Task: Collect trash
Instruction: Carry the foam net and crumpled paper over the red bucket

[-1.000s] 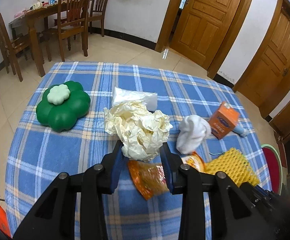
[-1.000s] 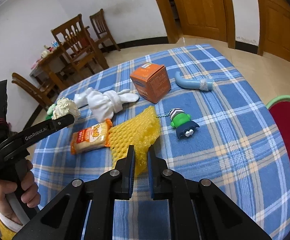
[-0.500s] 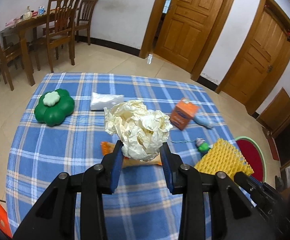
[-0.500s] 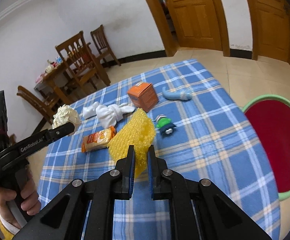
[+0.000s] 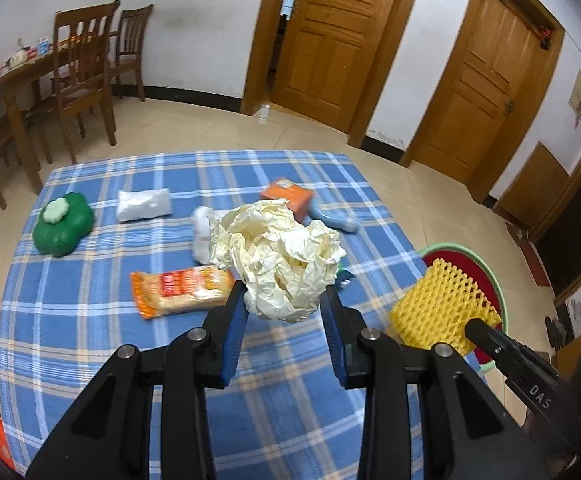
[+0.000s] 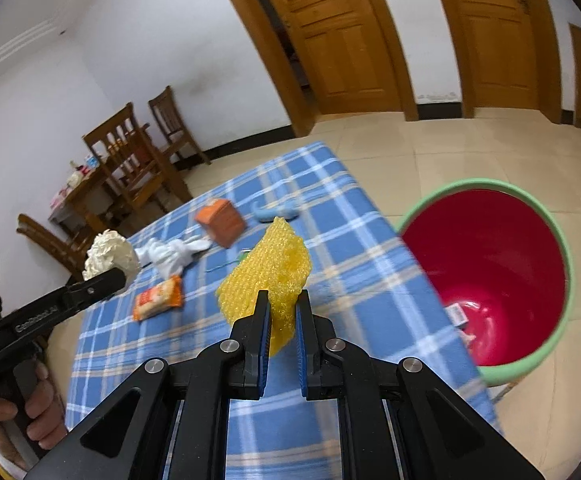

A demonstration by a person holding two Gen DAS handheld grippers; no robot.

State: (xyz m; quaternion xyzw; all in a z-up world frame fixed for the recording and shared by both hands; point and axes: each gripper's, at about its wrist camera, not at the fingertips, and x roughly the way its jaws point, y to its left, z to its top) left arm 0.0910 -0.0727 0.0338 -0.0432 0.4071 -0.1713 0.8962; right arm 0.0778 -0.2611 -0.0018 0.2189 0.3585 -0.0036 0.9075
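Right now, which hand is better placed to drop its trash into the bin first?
Right. The right gripper holds the yellow foam net close beside the red bin; the left gripper holds its crumpled paper over mid-table.

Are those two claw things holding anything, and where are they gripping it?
Left gripper pinches crumpled paper at its bottom; right gripper clamps yellow foam net at its lower edge.

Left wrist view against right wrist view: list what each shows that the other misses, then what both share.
Only left: the green clover-shaped box and white packet.
Only right: the bin's red inside with scraps at the bottom, and the hand holding the left gripper.
Both: the crumpled paper, yellow foam net, snack pack, orange box, checked tablecloth.
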